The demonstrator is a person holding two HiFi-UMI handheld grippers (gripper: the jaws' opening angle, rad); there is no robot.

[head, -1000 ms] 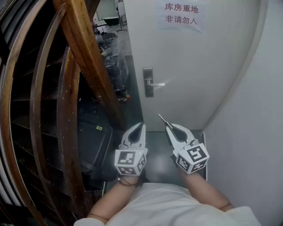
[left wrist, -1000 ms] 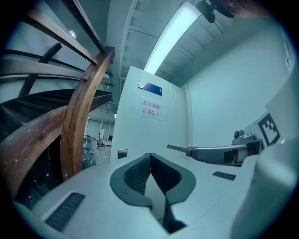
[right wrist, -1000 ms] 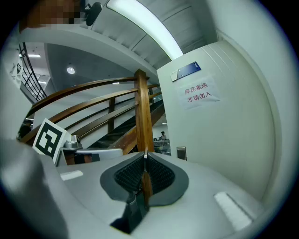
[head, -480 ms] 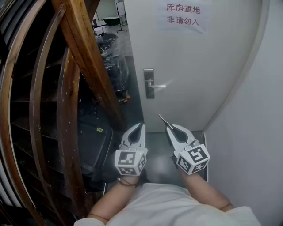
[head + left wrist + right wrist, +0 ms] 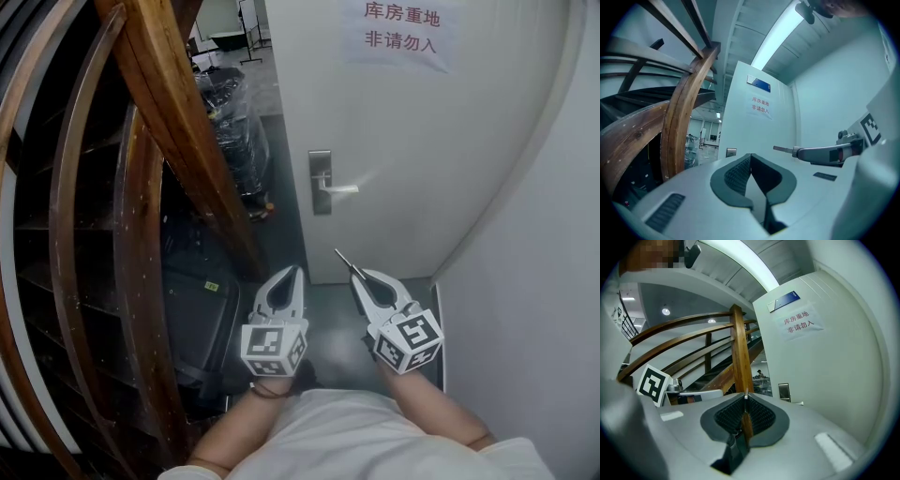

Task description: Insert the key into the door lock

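Both grippers have edged nearer the door (image 5: 403,122), and its lock plate (image 5: 320,183), at the door's left edge, sits lower in the head view. The right gripper (image 5: 357,276) is clamped on the key (image 5: 344,260), whose blade points ahead, well short of the plate. The left gripper (image 5: 297,270) is closed on nothing.

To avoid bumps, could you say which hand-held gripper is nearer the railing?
Left: the left hand-held gripper is just right of the railing; the right hand-held gripper farther right.

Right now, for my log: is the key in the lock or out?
Out: the key juts from the right gripper, clear of the lock plate.
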